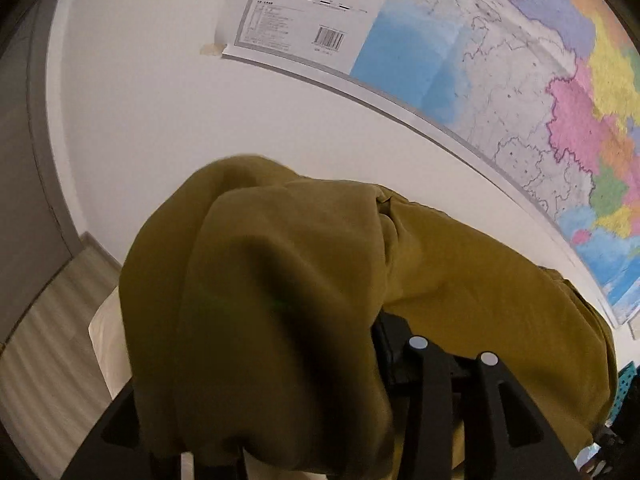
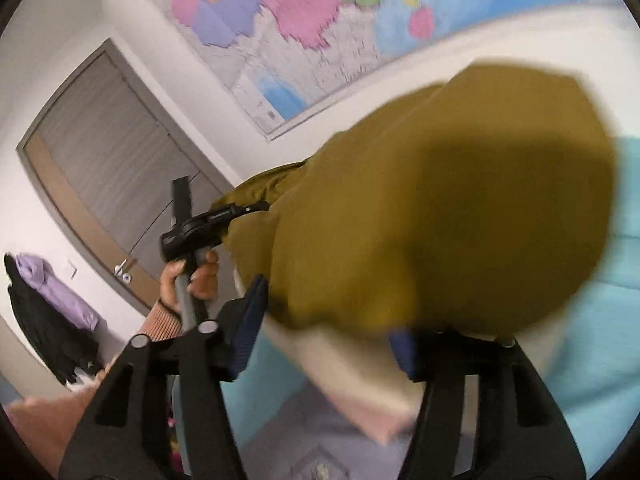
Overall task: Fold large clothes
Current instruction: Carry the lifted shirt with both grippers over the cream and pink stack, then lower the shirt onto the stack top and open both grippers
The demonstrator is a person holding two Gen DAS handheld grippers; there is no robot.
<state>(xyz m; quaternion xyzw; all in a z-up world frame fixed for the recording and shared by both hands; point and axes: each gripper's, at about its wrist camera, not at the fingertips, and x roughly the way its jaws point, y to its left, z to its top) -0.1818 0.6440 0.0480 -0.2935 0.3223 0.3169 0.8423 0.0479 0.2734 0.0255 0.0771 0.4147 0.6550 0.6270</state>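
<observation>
A large olive-mustard garment [image 1: 280,288] hangs in the air and drapes over my left gripper [image 1: 320,360]. The cloth covers its left finger and fingertips; only the right finger [image 1: 424,360] shows, so I cannot see how the jaws stand. In the right wrist view the same garment [image 2: 440,208] bulges over my right gripper [image 2: 324,336], whose blue pads [image 2: 248,320] stand wide apart under the cloth. The other handheld gripper [image 2: 192,232], held in a hand, is at the garment's far edge.
A big coloured wall map [image 1: 520,80] hangs on the white wall. A grey door [image 2: 104,168] and hanging purple and black clothes [image 2: 48,304] are at the left. A light blue surface [image 2: 600,320] and a cream one [image 2: 352,384] lie below.
</observation>
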